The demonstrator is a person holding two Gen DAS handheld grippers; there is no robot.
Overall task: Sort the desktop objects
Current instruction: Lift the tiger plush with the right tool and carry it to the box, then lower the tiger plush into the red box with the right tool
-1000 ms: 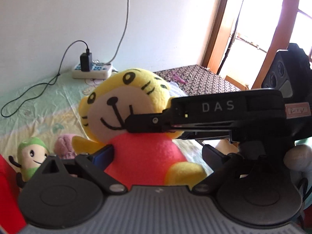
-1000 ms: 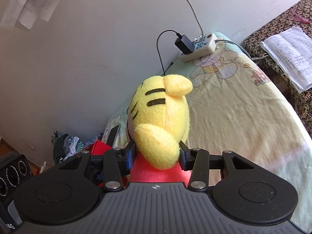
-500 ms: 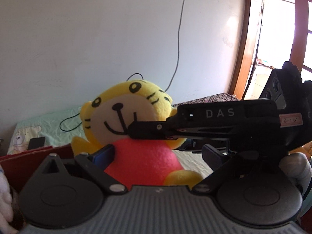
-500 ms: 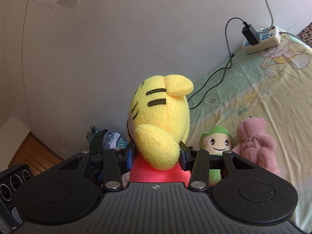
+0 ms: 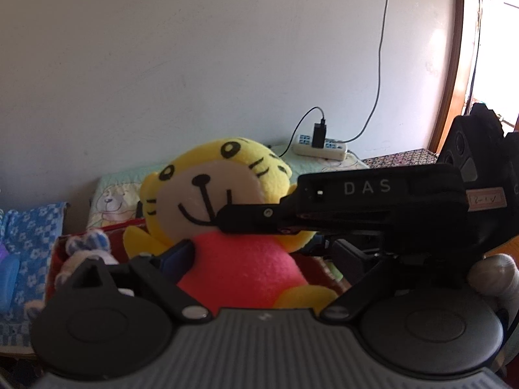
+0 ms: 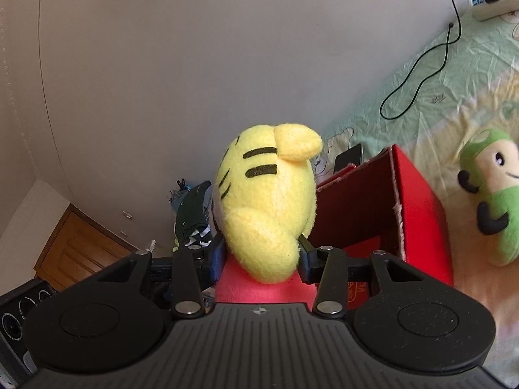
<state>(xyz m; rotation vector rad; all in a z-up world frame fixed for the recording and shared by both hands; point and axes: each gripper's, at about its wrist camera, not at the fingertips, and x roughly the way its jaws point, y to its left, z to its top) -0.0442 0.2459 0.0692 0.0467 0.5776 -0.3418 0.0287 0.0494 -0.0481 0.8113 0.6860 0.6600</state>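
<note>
A yellow tiger plush (image 5: 223,201) with a red body is held up in the air. My left gripper (image 5: 259,259) is shut on its red torso from the front. My right gripper (image 6: 259,256) is shut on it from the side, jaws pressing the torso under its head (image 6: 269,194). The right gripper's black body (image 5: 373,201) crosses in front of the plush in the left wrist view. An open red box (image 6: 418,207) stands just right of and below the plush; its rim shows in the left wrist view (image 5: 107,228).
A white-and-blue plush (image 5: 86,248) lies in the red box. A green plush (image 6: 496,191) lies on the bed sheet (image 6: 454,71) to the right. A power strip (image 5: 319,150) with a black cable sits by the wall. A phone (image 6: 348,157) lies behind the box.
Both grippers have carried the tiger plush leftward over the bed, from above the small plushes to beside the red box. Both stay shut on it.
</note>
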